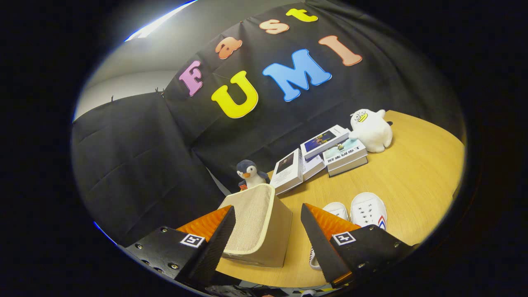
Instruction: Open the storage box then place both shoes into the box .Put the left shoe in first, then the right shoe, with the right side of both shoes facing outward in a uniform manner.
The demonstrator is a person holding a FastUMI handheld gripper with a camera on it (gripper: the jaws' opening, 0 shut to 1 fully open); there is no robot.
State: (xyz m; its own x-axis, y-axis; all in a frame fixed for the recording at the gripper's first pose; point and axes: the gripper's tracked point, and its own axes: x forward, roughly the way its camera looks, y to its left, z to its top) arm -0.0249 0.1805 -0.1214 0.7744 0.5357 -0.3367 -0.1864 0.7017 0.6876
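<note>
A beige fabric storage box (pixel 258 225) with a cream rim stands on the wooden table (pixel 416 165), its lid down. It sits between and just beyond my fingers, nearer the left one. My gripper (pixel 268 212) is open above it, with nothing pressed between the fingers. Two white shoes (pixel 363 210) lie side by side on the table to the right of the box. The right finger (pixel 326 235) covers part of the nearer shoe (pixel 336 209).
A small penguin plush (pixel 250 173) stands behind the box. Several books (pixel 319 154) lie stacked and leaning beyond it, with a white duck plush (pixel 371 130) at their far end. The table's edge runs close under the fingers.
</note>
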